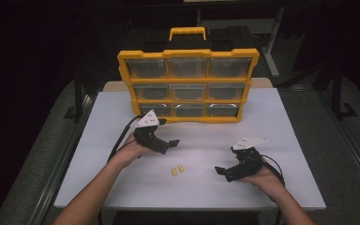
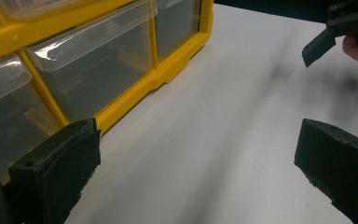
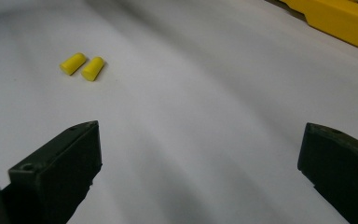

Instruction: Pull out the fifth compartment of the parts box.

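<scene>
Two small yellow foam earplugs (image 1: 177, 170) lie side by side on the white table (image 1: 197, 187), between the two hands. In the right gripper view the earplugs (image 3: 82, 66) rest up and to the left of the wide-apart jaws. My left gripper (image 1: 168, 144) is open, held just in front of the yellow drawer organizer (image 1: 187, 84). Its own view has the left gripper (image 2: 196, 163) with nothing between its jaws, beside the clear drawers (image 2: 93, 65). My right gripper (image 1: 222, 172) is open and points left toward the earplugs; the right gripper (image 3: 200, 163) holds nothing.
The organizer has a yellow carry handle (image 1: 187, 33) and clear drawers in three rows. It stands at the table's far edge. Bare white tabletop (image 1: 262, 117) lies to its right. Dark floor and metal legs (image 1: 272, 51) surround the table.
</scene>
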Demonstrator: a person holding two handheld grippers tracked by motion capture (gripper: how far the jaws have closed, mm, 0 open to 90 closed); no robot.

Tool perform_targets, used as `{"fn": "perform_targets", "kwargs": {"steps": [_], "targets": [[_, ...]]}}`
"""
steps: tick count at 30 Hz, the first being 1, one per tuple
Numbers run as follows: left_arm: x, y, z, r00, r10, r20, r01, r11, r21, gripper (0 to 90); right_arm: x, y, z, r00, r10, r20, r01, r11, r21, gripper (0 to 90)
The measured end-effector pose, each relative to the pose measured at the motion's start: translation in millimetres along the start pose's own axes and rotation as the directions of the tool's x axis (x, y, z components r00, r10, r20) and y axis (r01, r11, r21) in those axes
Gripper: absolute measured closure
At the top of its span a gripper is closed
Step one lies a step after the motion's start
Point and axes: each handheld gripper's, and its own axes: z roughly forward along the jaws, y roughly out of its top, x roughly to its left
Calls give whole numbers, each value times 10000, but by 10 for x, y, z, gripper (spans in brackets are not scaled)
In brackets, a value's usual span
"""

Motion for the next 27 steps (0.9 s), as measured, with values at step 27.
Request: {"fn": "perform_targets", "kwargs": {"steps": [27], "targets": [[-13,89,179,9999,61,134,-60,9999,-100,0,-2,2,-10,10000,41,2,-40,10000,-44,0]]}}
